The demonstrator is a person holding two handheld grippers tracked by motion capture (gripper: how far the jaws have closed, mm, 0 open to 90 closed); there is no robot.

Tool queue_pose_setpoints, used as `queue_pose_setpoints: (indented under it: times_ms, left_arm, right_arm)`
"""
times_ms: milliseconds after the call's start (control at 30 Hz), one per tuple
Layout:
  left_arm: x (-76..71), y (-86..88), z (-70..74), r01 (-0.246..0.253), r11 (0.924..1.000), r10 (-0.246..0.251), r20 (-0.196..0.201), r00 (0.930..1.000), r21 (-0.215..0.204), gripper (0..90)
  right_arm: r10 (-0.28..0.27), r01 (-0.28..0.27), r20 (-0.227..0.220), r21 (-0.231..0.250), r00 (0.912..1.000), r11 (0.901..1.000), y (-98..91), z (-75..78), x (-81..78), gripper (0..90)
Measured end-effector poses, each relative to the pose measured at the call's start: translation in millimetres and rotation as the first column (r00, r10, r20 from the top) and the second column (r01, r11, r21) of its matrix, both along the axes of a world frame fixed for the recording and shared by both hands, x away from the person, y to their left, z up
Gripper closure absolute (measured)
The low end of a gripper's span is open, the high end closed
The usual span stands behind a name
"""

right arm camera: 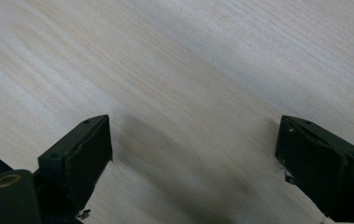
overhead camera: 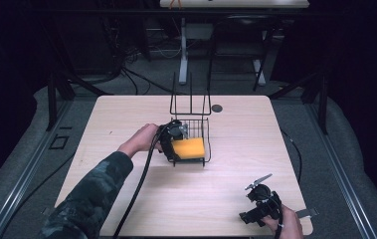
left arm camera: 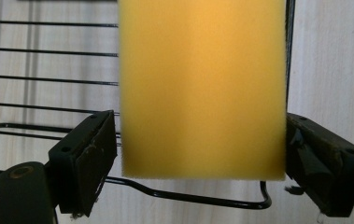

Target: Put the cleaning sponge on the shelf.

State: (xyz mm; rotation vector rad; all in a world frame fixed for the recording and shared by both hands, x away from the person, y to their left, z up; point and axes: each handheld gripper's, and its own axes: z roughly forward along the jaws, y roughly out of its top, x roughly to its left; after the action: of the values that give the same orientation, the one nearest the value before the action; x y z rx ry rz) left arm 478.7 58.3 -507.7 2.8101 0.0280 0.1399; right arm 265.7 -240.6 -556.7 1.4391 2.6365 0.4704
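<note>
- The right gripper (overhead camera: 261, 198) is sitting nearest, at the near right corner of the pale wooden table (overhead camera: 235, 144), held in the person's right hand (overhead camera: 288, 224).
- In the right gripper view its 2 black jaws are standing wide apart, released, with bare wood grain and a soft shadow between them.
- Farther in, near the middle of the table, the left gripper (overhead camera: 178, 134) is reaching into the black wire basket (overhead camera: 207, 142) from its left side, held by the person's left hand (overhead camera: 139, 140) in a camouflage sleeve (overhead camera: 89, 199).
- The yellow rectangular sponge (overhead camera: 188, 148) is lying inside the wire basket, on its floor, just beside the left gripper.
- In the left gripper view the sponge (left arm camera: 202, 88) is sitting between the 2 jaws; a thin gap is showing at the left pad (left arm camera: 101, 154), while the right pad (left arm camera: 305, 158) is meeting or nearly meeting the sponge's edge, so the grasp is reading as released.
- The basket's tall wire handle (overhead camera: 191, 97) is rising at the far side.
- Beyond it, a small dark round disc (overhead camera: 217, 108) is lying on the table near the far edge.
</note>
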Motion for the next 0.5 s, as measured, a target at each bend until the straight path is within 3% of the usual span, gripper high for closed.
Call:
queue_pose_setpoints:
  times_ms: [333, 500]
  left_arm:
    - [-5.0, 5.8, 9.6, -0.04, 0.9963, 0.042, 0.016, 0.999, -0.077, 9.3]
    - [-10.6, 13.6, 17.8, -0.08, 0.9845, 0.085, 0.024, 0.9961, -0.156, 7.2]
  right_arm:
    - [-0.002, 0.002, 0.002, 0.0, 1.0, 1.0, -0.4, 0.0, 0.0, 10.3]
    - [-0.007, 0.007, -0.003, 0.0, 1.0, 1.0, 0.6, 0.1, -0.3, 10.3]
